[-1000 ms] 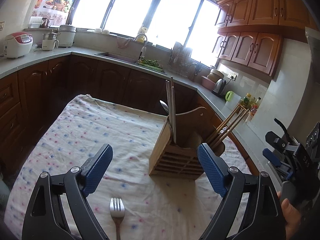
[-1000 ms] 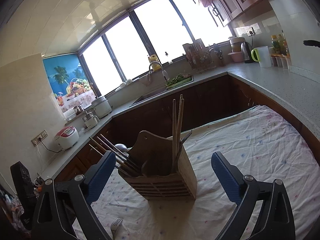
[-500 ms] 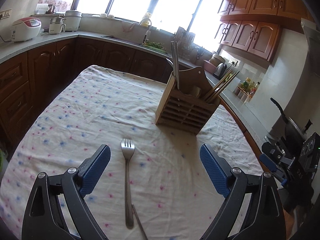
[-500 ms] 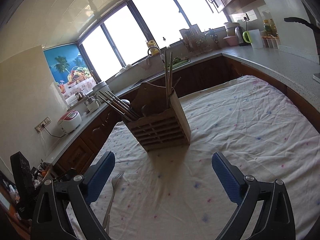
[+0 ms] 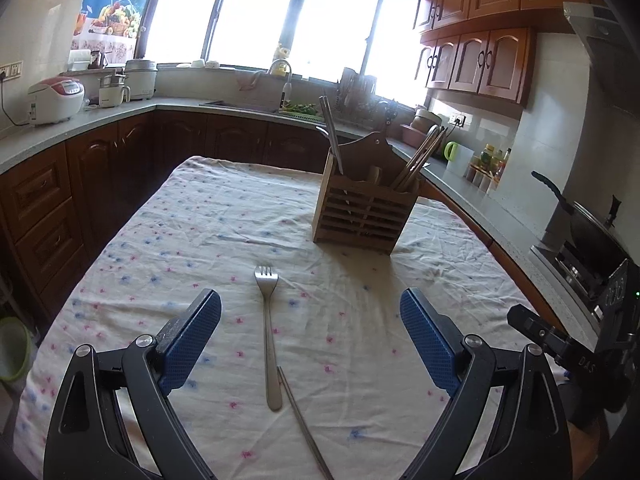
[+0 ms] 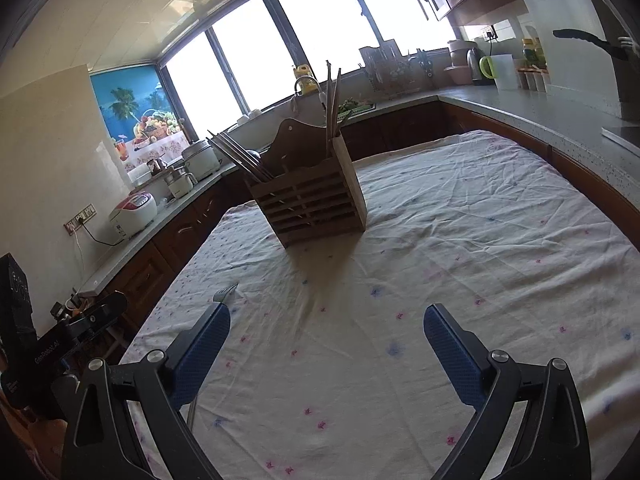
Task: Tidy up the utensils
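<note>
Two hand-held grippers, both spread wide and empty, above a cloth-covered table with one fork, one loose chopstick and one wooden holder.

One slim steel fork lies flat near the table's near edge, tines toward the far edge, between the blue textured pads of the left gripper. One thin metal chopstick lies just beside the fork's handle end; contact cannot be told. One slatted wooden utensil holder stands upright toward the far right of the table, whose wrinkled white cloth carries small pink and blue flowers. It holds two upright metal sticks on its left and several leaning wooden chopsticks on its right. Right gripper hovers over bare cloth.
</note>
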Available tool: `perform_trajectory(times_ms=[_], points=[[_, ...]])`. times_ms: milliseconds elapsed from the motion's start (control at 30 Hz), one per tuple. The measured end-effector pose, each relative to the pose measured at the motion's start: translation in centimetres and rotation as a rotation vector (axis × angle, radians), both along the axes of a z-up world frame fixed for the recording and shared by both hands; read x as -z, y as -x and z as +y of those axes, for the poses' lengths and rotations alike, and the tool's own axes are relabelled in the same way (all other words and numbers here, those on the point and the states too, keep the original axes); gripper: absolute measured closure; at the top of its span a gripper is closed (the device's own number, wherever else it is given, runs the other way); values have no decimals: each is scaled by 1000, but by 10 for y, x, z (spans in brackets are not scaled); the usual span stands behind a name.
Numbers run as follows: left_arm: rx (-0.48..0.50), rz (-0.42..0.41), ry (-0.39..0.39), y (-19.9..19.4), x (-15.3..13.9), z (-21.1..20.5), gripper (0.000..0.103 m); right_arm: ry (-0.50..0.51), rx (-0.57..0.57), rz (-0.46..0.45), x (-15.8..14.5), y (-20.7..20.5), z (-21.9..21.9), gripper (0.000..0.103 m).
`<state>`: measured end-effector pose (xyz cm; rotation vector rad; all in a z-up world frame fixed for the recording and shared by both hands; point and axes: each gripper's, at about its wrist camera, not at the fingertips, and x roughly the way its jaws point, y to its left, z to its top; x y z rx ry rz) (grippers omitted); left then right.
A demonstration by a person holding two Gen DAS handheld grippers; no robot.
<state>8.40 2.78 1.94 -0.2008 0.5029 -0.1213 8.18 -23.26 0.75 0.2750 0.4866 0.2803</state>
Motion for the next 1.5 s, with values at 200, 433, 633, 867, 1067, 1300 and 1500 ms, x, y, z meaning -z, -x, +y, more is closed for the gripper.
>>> perform_trajectory(times_ms=[200,433,633,867,1067,1300,1500], points=[[-13,-175,-33,38,-34,4,0,89,41,-215,-45,40,6,0],[-21,-176,-132,50,-18,-7,0,218,56,-302,-31,64,24,0],[-47,-126,-168,55,12,-15,0,258,39,-248,1,71,31,0],[-80,-139,-211,66,25,-20,0,277,42,-276,5,83,30,0],[-101,-156,-241,73,28,-21,0,270,49,-277,9,89,29,0],[-105,-151,-257,79,31,-22,0,274,57,-281,11,97,26,0],[-107,-150,-249,81,31,-22,0,272,72,-268,13,99,20,0]])
